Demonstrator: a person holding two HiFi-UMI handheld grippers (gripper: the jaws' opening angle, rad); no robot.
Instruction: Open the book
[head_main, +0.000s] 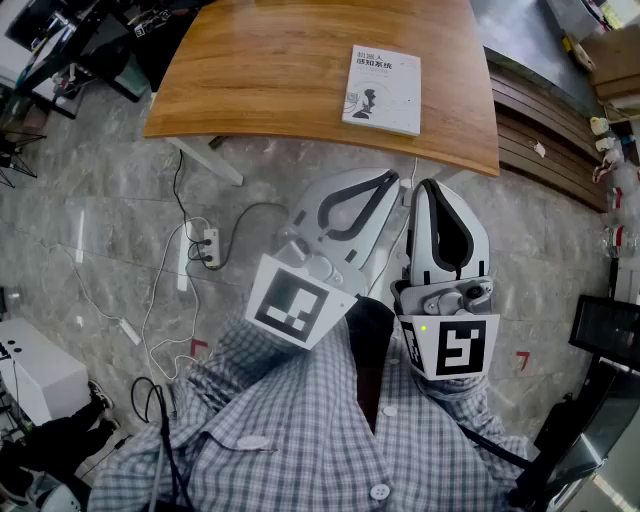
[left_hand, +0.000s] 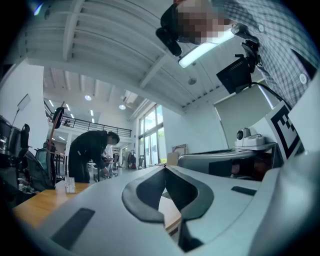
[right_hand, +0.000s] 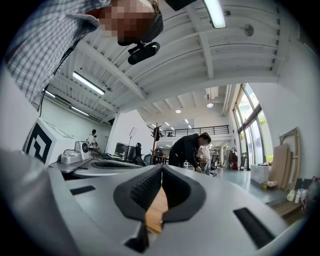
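Note:
A closed white book (head_main: 382, 90) lies on the wooden table (head_main: 260, 70), near its front edge and right of the middle. Both grippers are held close to the person's chest, short of the table edge and well apart from the book. The left gripper (head_main: 392, 176) is shut, tips meeting, with nothing between them; its own view shows the left gripper (left_hand: 165, 167) the same way. The right gripper (head_main: 428, 186) sits just beside it, also shut and empty, as the right gripper (right_hand: 161, 168) appears in its own view. A strip of the table (right_hand: 156, 212) shows through its jaw gap.
Cables and a power strip (head_main: 210, 246) lie on the grey floor under the table's front. A white box (head_main: 30, 370) stands low left, wooden slats (head_main: 550, 140) at right, a dark screen (head_main: 605, 335) further right. A person in black (right_hand: 187, 150) bends over a desk far off.

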